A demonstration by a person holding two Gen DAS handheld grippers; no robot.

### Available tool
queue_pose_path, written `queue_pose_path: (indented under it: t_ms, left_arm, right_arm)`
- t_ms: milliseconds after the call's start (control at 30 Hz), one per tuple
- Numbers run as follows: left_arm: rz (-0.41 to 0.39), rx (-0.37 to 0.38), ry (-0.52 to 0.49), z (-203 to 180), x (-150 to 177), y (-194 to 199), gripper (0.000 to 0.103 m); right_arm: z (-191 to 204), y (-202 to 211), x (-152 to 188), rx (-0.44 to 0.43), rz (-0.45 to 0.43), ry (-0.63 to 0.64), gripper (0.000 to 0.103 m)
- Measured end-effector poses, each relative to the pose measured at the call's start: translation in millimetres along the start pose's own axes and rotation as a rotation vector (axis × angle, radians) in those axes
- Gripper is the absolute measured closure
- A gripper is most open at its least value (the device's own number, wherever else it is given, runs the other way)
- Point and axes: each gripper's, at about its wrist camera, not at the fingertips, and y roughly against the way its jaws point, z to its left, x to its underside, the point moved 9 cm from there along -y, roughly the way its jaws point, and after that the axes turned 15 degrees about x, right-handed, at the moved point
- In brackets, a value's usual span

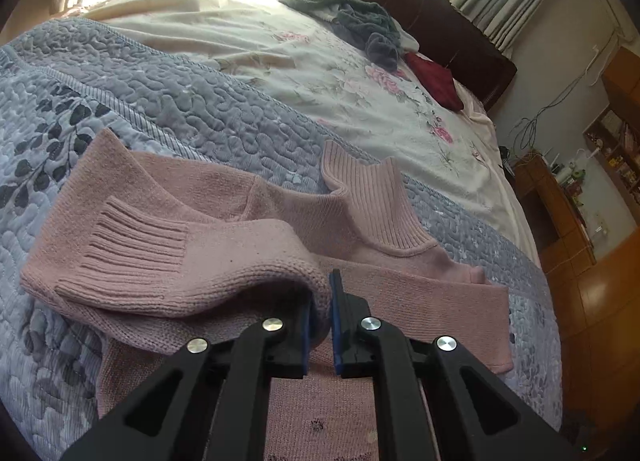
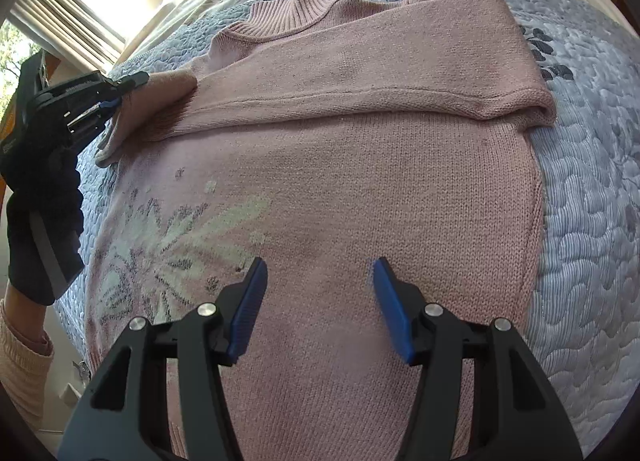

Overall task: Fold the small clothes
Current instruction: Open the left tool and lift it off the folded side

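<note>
Left wrist view: left claw point(image 1: 320, 321) pinches the pink knitted sweater point(image 1: 280, 261) sleeve on the quilted blue bed point(image 1: 200, 109); right claw point(image 2: 320, 301) hovers open, empty. Lay sleeve flat, edges aligned.

Your sweater point(image 2: 340, 189) is lying flat on the quilt point(image 2: 592, 189) across the bed's point(image 1: 280, 61) near edge, one sleeve point(image 2: 360, 73) lying folded over its chest, collar point(image 2: 296, 9) pointing toward the bed's middle.
</note>
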Motion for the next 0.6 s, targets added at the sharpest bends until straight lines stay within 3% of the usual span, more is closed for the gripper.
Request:
queue_pose_path:
  t_ms: [200,300,467,600]
  left_arm:
    - [0.104,-0.028,0.056,31,43,-30,0.095]
    - [0.109,-0.011,0.04,32,56,-23,0.093]
    - [0.157,0.074,-0.027,20,74,27,0.091]
    - [0.071,0.038,-0.094,33,51,94,0.085]
  right_arm:
    - [1,-2,2,0.004,0.006,0.002,0.047]
    - [0,-3,2,0.007,0.015,-0.001,0.047]
    - [0,-1,-2,0.018,0.027,0.0,0.048]
    - [16,3,-13,0.006,0.023,0.017,0.048]
